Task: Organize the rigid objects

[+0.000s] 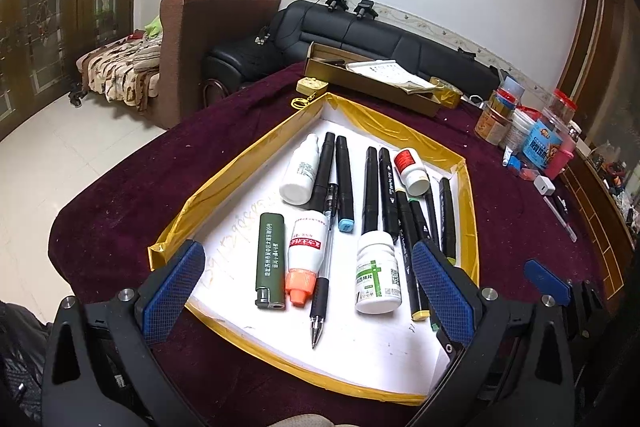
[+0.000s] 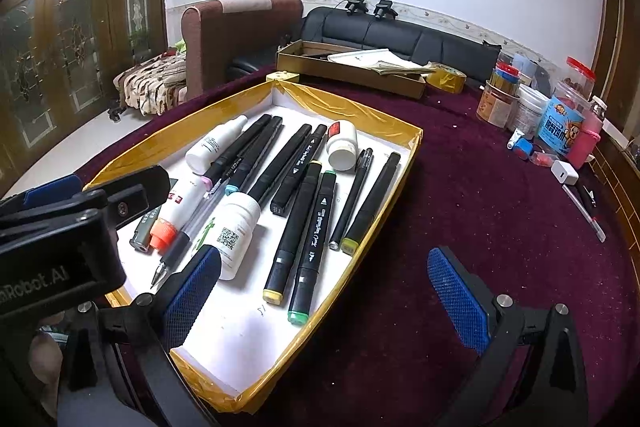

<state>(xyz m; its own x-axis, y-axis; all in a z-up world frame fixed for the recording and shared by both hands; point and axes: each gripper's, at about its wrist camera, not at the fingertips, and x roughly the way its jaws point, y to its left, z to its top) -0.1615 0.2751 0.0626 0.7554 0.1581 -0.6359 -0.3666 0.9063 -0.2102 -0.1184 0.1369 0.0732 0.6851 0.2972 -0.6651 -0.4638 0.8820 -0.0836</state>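
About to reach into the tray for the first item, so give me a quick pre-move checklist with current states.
1. Left gripper open, empty: ok.
2. Right gripper open, empty: ok.
3. Left gripper lined up over tray: ok.
4. Right gripper over tray: not ok, it straddles the tray's right edge.
5. Green lighter free to grasp: ok, lying apart at the left.
6. Ballpoint pen free: not ok, it lies against the orange-capped bottle.

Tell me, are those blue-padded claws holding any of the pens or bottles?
No. Both the left gripper and the right gripper are open and empty; everything lies loose in the tray.
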